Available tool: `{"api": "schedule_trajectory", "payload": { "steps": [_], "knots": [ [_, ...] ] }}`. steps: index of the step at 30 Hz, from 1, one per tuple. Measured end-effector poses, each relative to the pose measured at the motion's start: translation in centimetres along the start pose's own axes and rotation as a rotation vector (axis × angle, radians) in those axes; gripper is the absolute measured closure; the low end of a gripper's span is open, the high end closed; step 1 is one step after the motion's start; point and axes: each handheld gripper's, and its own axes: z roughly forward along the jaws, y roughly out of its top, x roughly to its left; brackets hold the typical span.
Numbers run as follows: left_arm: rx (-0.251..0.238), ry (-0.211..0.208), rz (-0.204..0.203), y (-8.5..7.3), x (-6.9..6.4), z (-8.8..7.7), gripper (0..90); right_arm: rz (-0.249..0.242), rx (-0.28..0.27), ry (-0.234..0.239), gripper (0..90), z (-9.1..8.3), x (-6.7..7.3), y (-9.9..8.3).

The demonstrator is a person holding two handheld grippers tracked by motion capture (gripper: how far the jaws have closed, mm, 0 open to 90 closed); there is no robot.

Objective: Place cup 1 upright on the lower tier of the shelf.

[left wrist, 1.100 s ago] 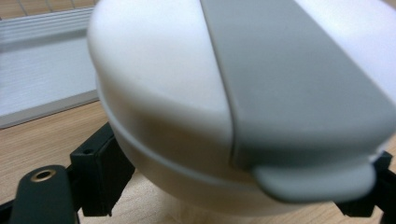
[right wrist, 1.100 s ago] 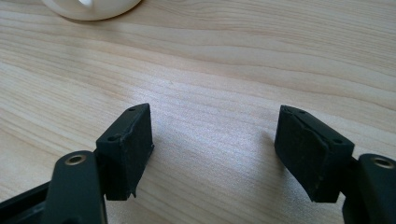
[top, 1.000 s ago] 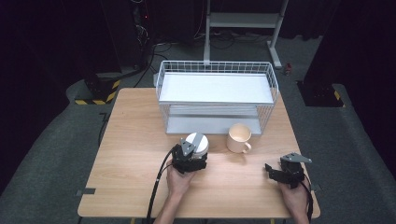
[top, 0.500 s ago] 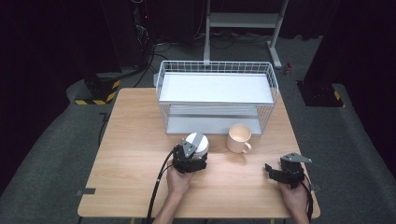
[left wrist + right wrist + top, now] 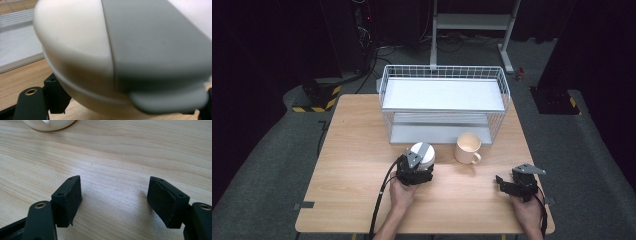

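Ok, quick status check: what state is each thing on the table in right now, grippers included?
White and grey cup: upright on the table, between the left gripper's jaws.
Left gripper: jaws just closed in on the cup, pads at its sides.
Right gripper: open, nothing between the jaws, low over bare wood.
Cream mug: upright, empty, standing free in front of the rack.
Wire rack: upright, both shelves bare.

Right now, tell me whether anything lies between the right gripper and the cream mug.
Nothing visible does. Bare wooden table runs from the open right gripper to the cream mug. The white and grey cup stands off to the mug's left.
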Motion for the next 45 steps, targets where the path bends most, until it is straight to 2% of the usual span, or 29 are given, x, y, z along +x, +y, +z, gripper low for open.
{"api": "schedule_trajectory", "payload": {
  "steps": [7, 25, 27, 31, 36, 45],
  "knots": [
    [0.006, -0.004, 0.003, 0.0, 0.2, -0.1, 19.3, 0.0, 0.0, 0.0, 27.9, 0.0, 0.0, 0.0],
    [0.014, -0.032, -0.021, 0.2, 0.8, -0.3, 19.3, 0.0, 0.001, 0.002, 27.9, 0.0, 0.0, 0.0],
    [0.024, -0.032, -0.014, 0.4, 0.8, -0.3, 19.3, 0.0, 0.001, 0.002, 27.9, 0.0, 0.0, 0.0],
    [0.012, -0.035, -0.006, 1.0, 1.0, -0.4, 19.3, 0.0, 0.001, 0.002, 28.0, 0.0, 0.0, 0.0],
    [0.02, -0.04, -0.008, 1.7, 1.4, -0.5, 19.3, -0.001, 0.001, 0.001, 27.9, 0.0, 0.0, 0.0],
    [0.024, -0.037, 0.001, 3.0, 1.7, 0.2, 19.3, 0.0, 0.0, 0.002, 27.9, 0.0, 0.0, 0.0]
  ]
}}
